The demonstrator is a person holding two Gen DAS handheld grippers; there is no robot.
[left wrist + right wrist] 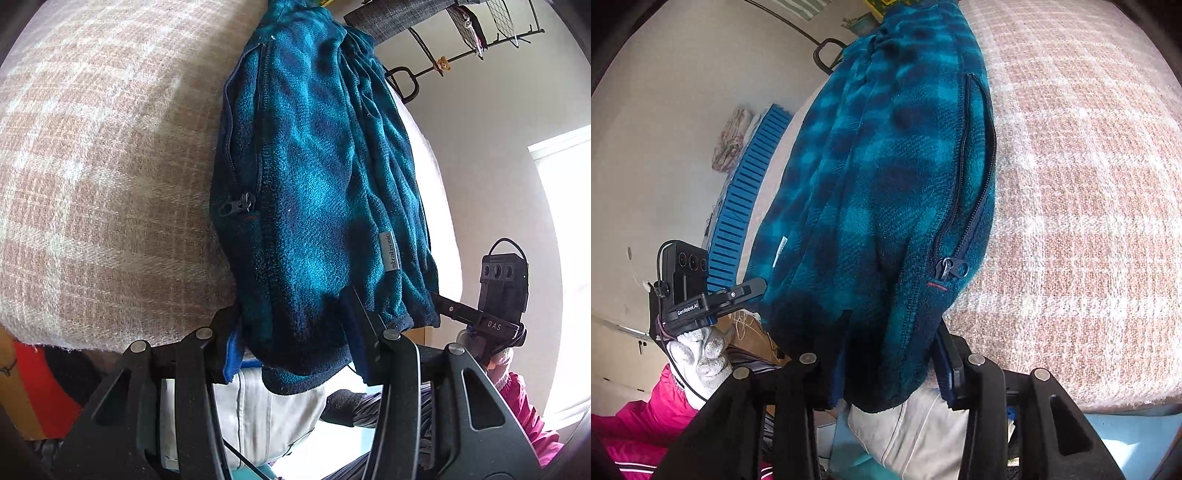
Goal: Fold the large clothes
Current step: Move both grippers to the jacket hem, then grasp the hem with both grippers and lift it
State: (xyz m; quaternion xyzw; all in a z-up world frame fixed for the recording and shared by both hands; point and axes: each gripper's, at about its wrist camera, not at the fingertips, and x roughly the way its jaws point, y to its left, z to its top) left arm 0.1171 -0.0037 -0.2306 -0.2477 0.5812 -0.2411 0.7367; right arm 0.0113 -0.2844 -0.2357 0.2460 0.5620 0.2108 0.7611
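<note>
A teal and navy plaid fleece jacket (314, 166) lies folded lengthwise on a bed, its hem hanging over the near edge. A pocket zip pull (240, 203) and a grey label (386, 251) show near the hem. My left gripper (295, 332) is shut on the hem, with fleece filling the gap between its fingers. In the right wrist view the same jacket (886, 166) fills the middle, and my right gripper (882, 362) is shut on its hem beside the zip pocket (945, 266). Each gripper shows in the other's view at the hem's outer corner: right gripper (441, 302), left gripper (753, 286).
A pink and cream plaid blanket (92, 184) covers the bed. A pale grey garment (266, 417) lies under the hem. A gloved hand (701, 354) and pink sleeve (639, 417) hold the left tool. A blue slatted panel (746, 206), a wire wall rack (480, 33) and a bright window (565, 258) surround the bed.
</note>
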